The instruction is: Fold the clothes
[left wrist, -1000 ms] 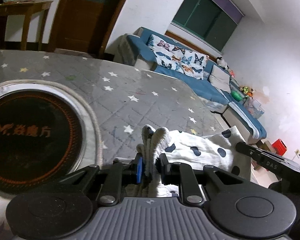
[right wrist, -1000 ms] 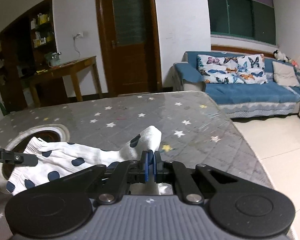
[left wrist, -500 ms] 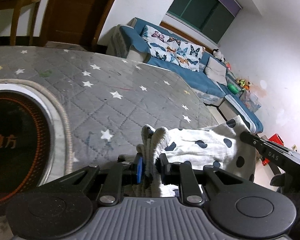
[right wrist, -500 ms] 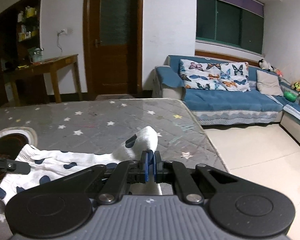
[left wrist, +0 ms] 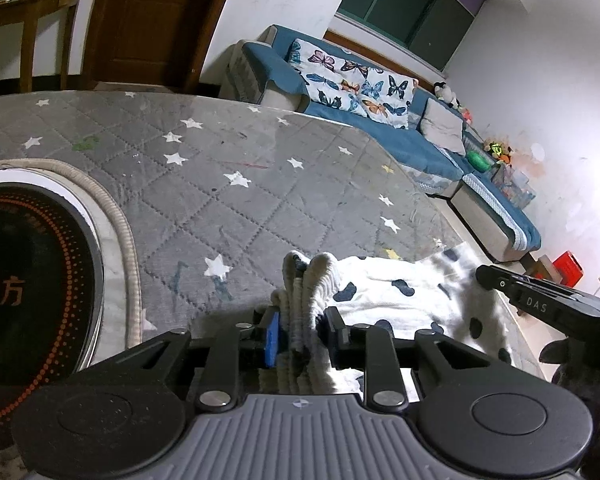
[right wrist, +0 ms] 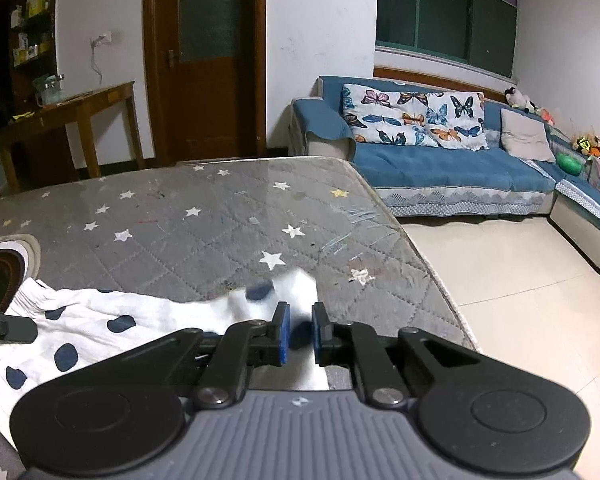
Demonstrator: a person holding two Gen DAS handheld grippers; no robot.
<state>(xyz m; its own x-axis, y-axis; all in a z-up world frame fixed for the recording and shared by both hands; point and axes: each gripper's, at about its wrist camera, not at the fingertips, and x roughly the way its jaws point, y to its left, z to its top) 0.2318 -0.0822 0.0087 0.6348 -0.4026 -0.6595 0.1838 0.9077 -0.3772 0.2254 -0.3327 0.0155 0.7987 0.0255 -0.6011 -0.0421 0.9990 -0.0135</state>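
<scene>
A: Where is the garment (left wrist: 396, 292)?
B: On the mattress (left wrist: 228, 184), strung between both tongs; the left gripper (left wrist: 302, 330) and right gripper (right wrist: 299, 332) are opening, cloth between their jaws.
A: Handling?
B: Probably light and floppy; grip hems.

- A home living room: blue sofa (right wrist: 440, 160) with butterfly cushions (right wrist: 416, 120) under a dark window (right wrist: 444, 16).
- Wooden door (right wrist: 204, 60), side table (right wrist: 68, 120) and star-print mattress (right wrist: 204, 232) fill the tiled room.

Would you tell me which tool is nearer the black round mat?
Left. The left tool sits just beside the black round mat; the right tool is across the garment.
</scene>
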